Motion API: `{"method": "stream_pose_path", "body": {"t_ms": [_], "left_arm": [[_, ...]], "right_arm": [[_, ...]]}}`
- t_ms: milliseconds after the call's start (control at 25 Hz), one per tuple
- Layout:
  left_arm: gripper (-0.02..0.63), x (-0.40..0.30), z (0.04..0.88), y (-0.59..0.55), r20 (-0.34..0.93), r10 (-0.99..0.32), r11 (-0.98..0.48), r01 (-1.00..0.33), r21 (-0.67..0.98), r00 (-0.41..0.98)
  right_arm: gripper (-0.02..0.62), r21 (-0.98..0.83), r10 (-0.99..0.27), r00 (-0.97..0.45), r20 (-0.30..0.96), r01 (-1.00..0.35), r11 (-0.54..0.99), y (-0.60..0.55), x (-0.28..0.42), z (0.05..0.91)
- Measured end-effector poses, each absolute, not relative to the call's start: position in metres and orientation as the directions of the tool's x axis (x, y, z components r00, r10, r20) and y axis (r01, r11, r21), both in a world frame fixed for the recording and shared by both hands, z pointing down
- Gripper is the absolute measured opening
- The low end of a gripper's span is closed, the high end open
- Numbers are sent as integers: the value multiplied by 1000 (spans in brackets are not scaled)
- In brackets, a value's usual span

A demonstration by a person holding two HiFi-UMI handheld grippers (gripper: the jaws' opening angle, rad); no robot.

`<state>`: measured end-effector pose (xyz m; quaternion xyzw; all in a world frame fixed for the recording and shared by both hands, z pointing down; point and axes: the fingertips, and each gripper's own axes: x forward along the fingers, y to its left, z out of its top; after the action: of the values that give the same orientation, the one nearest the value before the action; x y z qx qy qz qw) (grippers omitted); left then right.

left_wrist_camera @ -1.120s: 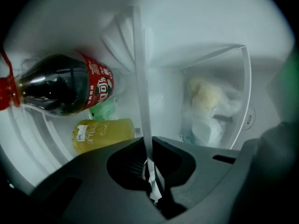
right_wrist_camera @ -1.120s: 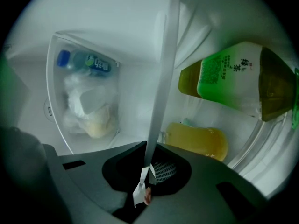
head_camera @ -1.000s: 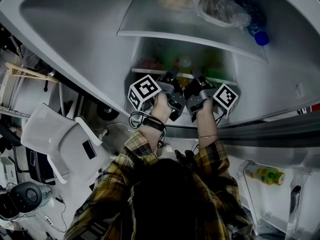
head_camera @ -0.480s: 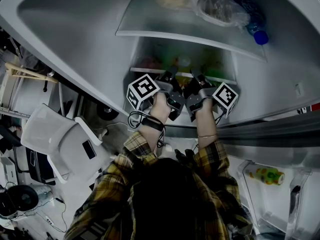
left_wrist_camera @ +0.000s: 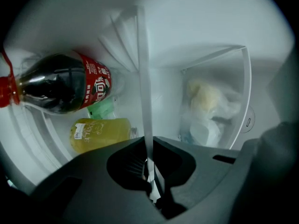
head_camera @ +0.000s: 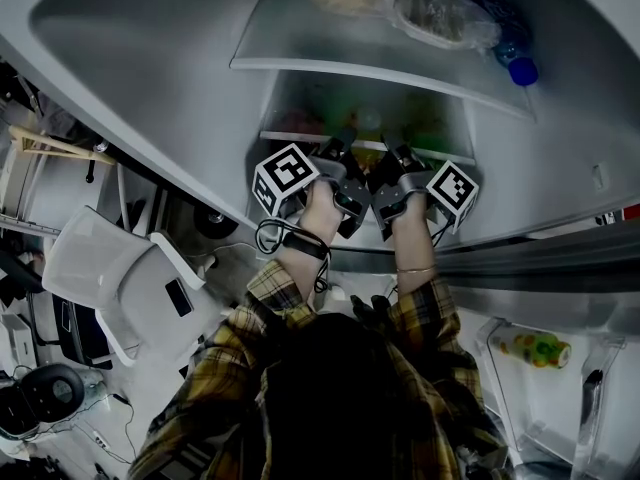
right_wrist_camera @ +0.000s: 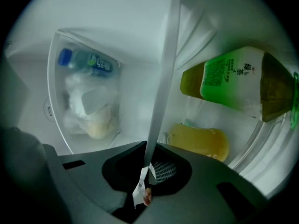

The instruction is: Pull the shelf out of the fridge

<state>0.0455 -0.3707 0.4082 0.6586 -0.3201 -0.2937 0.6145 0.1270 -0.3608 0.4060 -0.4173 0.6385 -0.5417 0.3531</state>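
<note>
The fridge's lower glass shelf (head_camera: pixel 448 156) has a white front edge, and both grippers hold it side by side. The left gripper (head_camera: pixel 338 158) and the right gripper (head_camera: pixel 393 160) point level into the fridge. In the left gripper view the shelf edge (left_wrist_camera: pixel 144 78) runs upright through the frame and the left gripper (left_wrist_camera: pixel 148 161) is shut on it. In the right gripper view the same edge (right_wrist_camera: pixel 164 78) passes between the jaws of the right gripper (right_wrist_camera: pixel 148 166), also shut on it. The tips are partly hidden by the gripper bodies.
A cola bottle (left_wrist_camera: pixel 60 83), a yellow drink bottle (left_wrist_camera: pixel 100 132) and a green tea bottle (right_wrist_camera: pixel 233 80) lie by the shelf. The upper shelf (head_camera: pixel 300 53) holds bagged food (head_camera: pixel 440 13) and a blue-capped bottle (head_camera: pixel 515 60). A white chair (head_camera: pixel 120 278) stands left.
</note>
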Motion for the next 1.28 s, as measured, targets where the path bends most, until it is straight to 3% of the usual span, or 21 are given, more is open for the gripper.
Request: {"method": "stream_pose_path", "body": {"t_ms": [1280], "left_arm": [[26,29,405,-299,-22,-792,-71,-57,996,610]], "right_arm": [[44,-979,-906,-421,-32,-172,114,-289,110,404]]}}
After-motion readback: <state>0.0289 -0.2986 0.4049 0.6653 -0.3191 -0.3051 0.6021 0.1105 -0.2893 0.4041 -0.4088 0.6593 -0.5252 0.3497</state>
